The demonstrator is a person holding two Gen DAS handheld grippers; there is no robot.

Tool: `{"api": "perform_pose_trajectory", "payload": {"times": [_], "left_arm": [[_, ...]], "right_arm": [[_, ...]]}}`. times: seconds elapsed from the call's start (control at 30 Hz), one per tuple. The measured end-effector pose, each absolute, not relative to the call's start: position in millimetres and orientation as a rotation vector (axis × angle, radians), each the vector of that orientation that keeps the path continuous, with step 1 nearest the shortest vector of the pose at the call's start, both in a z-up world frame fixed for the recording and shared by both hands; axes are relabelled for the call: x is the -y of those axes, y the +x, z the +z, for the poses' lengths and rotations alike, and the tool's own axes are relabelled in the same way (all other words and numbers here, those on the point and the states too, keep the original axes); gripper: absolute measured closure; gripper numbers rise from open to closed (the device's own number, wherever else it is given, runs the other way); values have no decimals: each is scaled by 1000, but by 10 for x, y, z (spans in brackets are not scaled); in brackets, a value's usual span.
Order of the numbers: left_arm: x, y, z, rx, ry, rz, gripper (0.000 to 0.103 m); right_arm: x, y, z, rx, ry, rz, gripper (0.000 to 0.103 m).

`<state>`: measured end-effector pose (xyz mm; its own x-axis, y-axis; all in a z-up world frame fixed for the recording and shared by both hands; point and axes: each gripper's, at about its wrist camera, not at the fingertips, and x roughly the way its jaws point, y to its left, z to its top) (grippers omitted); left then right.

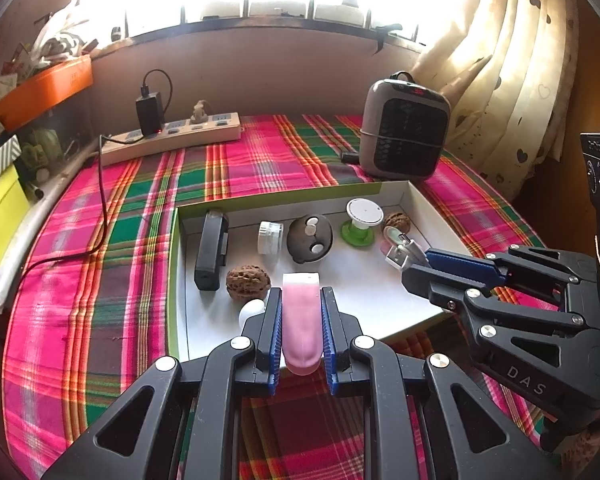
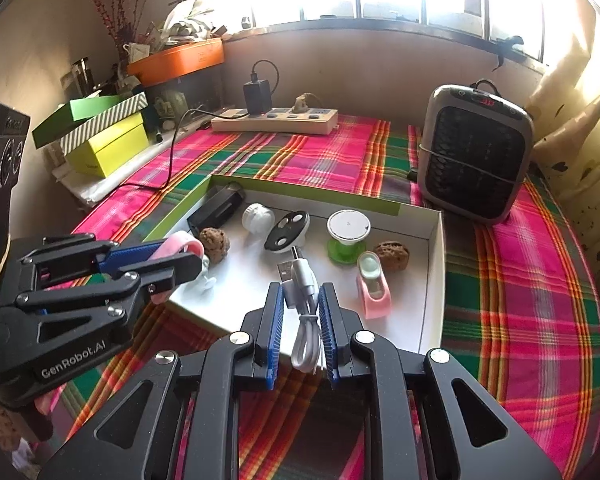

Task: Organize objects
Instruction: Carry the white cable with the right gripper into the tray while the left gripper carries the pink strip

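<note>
The left hand-held gripper is seen at the bottom centre of the left wrist view, reaching forward over the near edge of the white box. Its blue pads are closed narrowly on a pink tube-like item, which is held lengthwise between them, its pale end pointing into the box. In the right wrist view the same hand-held gripper is found at the left middle, lying level, with the pink item clamped in it.

The right hand-held gripper is placed at the bottom centre of its own view, also over the near edge of the box. A coiled white USB cable is gripped between its pads (the plug end sticks out forward over the box floor). In the left wrist view it enters from the right, with the cable plug at its tip.

Inside the box a walnut is seen just left of the left fingertips, and a black device lies further left. The box rests on a plaid cloth.
</note>
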<state>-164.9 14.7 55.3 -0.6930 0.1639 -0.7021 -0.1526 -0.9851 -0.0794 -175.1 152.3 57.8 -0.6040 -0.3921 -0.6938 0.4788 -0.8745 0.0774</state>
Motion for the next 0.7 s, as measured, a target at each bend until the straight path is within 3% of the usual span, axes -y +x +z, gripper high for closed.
{"api": "perform_pose_trajectory", "payload": {"times": [0.7], "left_arm": [[-184, -1908, 363, 16, -1197, 2718, 87]], "right_arm": [[-1466, -2213, 374, -132, 1108, -2413, 84]]}}
